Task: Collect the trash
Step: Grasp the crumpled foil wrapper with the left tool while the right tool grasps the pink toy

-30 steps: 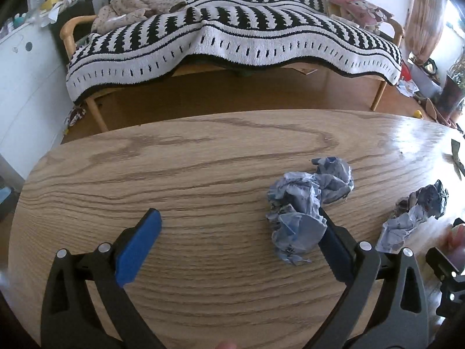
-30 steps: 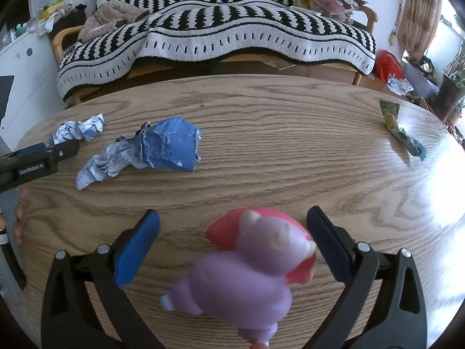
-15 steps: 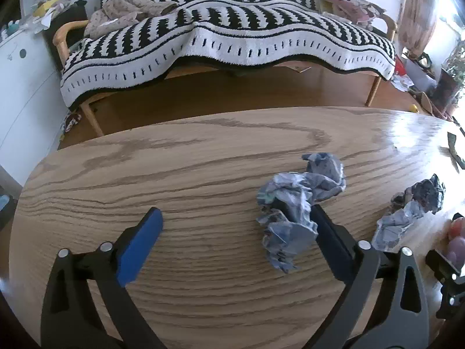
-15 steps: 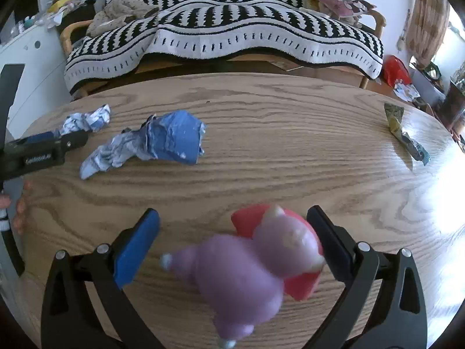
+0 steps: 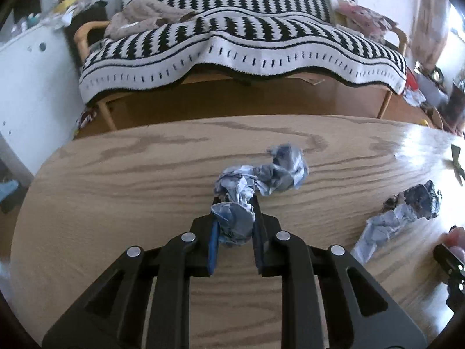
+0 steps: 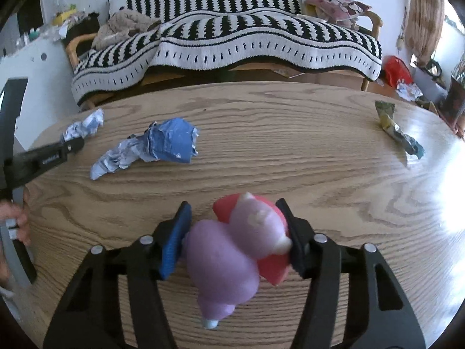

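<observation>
My left gripper (image 5: 234, 226) is shut on the near end of a crumpled blue-grey paper wad (image 5: 255, 183) lying on the oval wooden table (image 5: 116, 174). A second crumpled blue paper wad (image 5: 401, 215) lies to the right; it also shows in the right wrist view (image 6: 157, 148). My right gripper (image 6: 237, 232) is shut on a purple and pink plush toy (image 6: 232, 256) just above the table. A green-yellow wrapper (image 6: 395, 128) lies at the far right of the table. The left gripper's body (image 6: 43, 157) shows at the left edge of the right wrist view.
A sofa with a black-and-white striped blanket (image 5: 241, 43) stands behind the table. A white cabinet (image 5: 26, 81) is at the left. Clutter and a red bag (image 6: 396, 69) lie on the floor at the right.
Both grippers have closed from wide open: the left onto the paper wad, the right onto the plush toy. The left gripper shifted right to centre on the wad.
</observation>
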`<control>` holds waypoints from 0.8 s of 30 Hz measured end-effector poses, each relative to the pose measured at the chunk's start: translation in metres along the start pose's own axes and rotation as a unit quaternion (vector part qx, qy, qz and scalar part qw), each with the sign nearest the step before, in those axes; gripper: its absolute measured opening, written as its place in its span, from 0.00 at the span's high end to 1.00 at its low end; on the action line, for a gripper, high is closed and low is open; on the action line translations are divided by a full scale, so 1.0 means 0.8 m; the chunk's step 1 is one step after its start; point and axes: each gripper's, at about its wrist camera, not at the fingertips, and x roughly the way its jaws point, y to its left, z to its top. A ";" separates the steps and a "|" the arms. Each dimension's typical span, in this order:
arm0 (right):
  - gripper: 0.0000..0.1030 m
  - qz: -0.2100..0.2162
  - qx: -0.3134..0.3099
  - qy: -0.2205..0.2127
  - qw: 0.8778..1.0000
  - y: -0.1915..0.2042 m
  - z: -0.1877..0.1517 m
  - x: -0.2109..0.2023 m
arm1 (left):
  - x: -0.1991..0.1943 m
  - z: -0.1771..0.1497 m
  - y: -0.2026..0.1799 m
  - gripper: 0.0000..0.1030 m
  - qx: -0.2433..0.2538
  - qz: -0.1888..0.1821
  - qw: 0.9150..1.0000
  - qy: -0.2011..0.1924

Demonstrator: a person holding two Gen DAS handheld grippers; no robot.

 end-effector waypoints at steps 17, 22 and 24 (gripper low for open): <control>0.57 0.053 -0.003 -0.042 0.998 0.018 -0.040 -0.122 | -0.114 -0.119 0.020 0.84 -0.077 -0.026 0.997 0.000; 0.57 0.056 0.000 -0.050 0.997 0.017 -0.061 -0.165 | -0.183 -0.142 0.020 0.84 -0.077 -0.032 0.996 -0.025; 0.57 0.056 0.006 -0.054 0.997 0.011 -0.064 -0.180 | -0.207 -0.151 0.017 0.84 -0.072 -0.030 0.997 -0.028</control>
